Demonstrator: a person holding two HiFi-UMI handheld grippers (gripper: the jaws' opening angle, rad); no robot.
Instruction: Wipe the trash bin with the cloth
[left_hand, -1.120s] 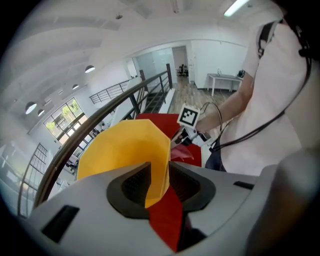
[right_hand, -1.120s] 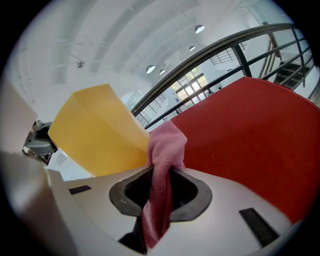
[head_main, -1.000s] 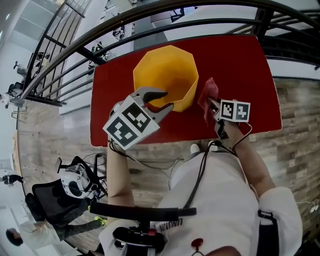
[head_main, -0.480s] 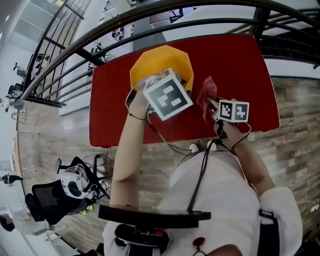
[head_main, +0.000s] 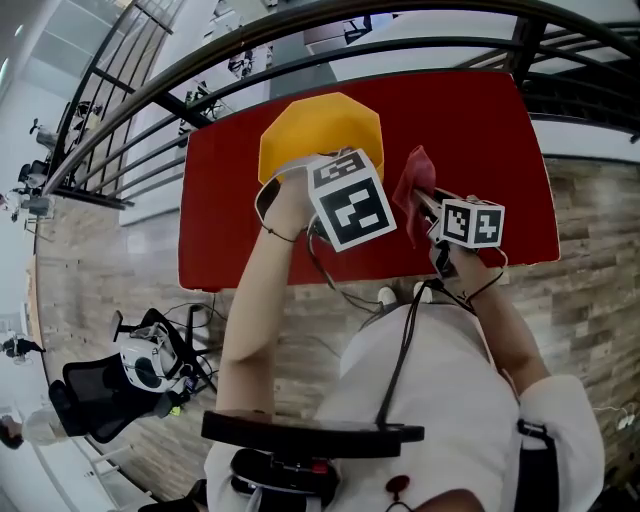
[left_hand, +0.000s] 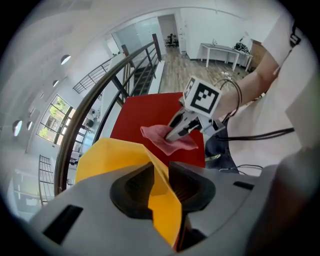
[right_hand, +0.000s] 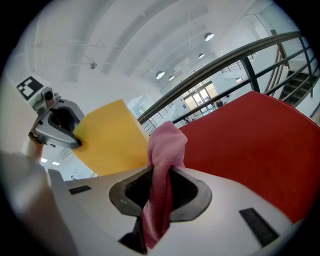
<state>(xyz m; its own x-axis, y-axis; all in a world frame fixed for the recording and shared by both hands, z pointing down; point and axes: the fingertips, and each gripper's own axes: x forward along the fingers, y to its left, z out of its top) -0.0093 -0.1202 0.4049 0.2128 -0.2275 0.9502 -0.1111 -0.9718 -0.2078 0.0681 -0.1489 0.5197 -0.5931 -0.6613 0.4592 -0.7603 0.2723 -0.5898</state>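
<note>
Red table (head_main: 500, 150): bin (head_main: 320, 130) near far edge; right tongs (head_main: 424, 205) clamp cloth (head_main: 412, 183) beside it.

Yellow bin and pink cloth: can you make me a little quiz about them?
1. Which gripper holds the pink cloth? A: left gripper. B: right gripper.
2. True or false: the cloth lies flat on the table.
3. Fill in: the left gripper's jaws stand either side of the yellow trash bin's ____.
Key: 1 B. 2 false, it is bunched between jaws. 3 wall; those jaws have just been closing, wall between them.
</note>
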